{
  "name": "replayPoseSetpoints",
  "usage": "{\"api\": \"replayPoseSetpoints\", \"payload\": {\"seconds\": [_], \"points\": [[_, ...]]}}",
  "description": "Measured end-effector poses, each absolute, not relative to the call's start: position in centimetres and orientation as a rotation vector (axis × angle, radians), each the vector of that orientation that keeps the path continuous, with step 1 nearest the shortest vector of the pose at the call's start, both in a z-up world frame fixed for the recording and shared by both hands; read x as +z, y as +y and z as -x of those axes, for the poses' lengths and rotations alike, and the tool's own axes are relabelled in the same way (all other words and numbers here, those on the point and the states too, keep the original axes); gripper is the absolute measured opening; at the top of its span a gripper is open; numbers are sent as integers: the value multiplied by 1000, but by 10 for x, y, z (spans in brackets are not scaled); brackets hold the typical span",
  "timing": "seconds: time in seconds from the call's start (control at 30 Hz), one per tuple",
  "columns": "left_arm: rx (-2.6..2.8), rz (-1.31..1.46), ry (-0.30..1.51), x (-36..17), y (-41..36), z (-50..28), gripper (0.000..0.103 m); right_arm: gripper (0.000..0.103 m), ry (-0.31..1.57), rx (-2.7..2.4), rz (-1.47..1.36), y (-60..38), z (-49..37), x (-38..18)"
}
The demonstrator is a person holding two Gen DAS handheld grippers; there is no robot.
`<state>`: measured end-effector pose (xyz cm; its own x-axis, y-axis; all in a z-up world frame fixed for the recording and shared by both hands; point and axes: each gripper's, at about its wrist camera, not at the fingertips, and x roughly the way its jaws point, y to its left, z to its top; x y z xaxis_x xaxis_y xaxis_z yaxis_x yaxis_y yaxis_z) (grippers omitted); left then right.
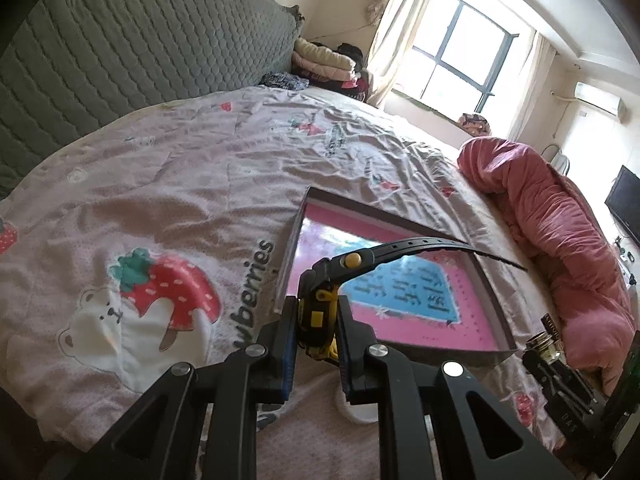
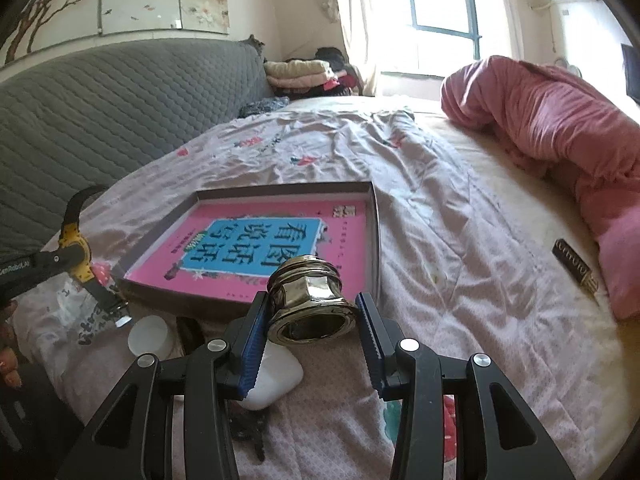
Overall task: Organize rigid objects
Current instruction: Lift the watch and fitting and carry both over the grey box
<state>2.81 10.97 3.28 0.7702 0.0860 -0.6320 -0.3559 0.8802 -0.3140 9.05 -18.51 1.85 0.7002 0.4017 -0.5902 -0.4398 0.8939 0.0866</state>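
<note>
Left gripper (image 1: 316,330) has its jaws clamped tight on a black and yellow wristwatch (image 1: 320,304), gripping the case edge-on, the black perforated strap arching up and off to the right above a shallow grey cardboard tray (image 1: 400,222). The watch hangs over the tray's near left corner, clear of the bed. Inside the tray lies a pink book with a blue title panel (image 2: 256,244), flat on the tray floor.

Over on the right, the right gripper (image 2: 310,320) holds a shiny brass threaded pipe fitting (image 2: 310,300) between its blue pads, jaws about half spread, the fitting's open mouth facing the camera, just short of the tray's near edge.

Below it on the pale pink strawberry-print bedsheet (image 1: 180,184) rests a small white rounded case (image 2: 276,380), with a white translucent cup (image 2: 150,334) to its left. A rumpled pink quilt (image 2: 560,128) is heaped along the bed's right side, with a dark flat rectangular item (image 2: 572,264) beside it.
</note>
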Motion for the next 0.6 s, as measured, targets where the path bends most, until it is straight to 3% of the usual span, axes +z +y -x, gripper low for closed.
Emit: {"api": "replayPoseSetpoints", "payload": {"seconds": [0.6], "points": [[256, 434, 574, 46, 105, -62, 18, 44, 623, 454, 81, -169, -105, 20]]}}
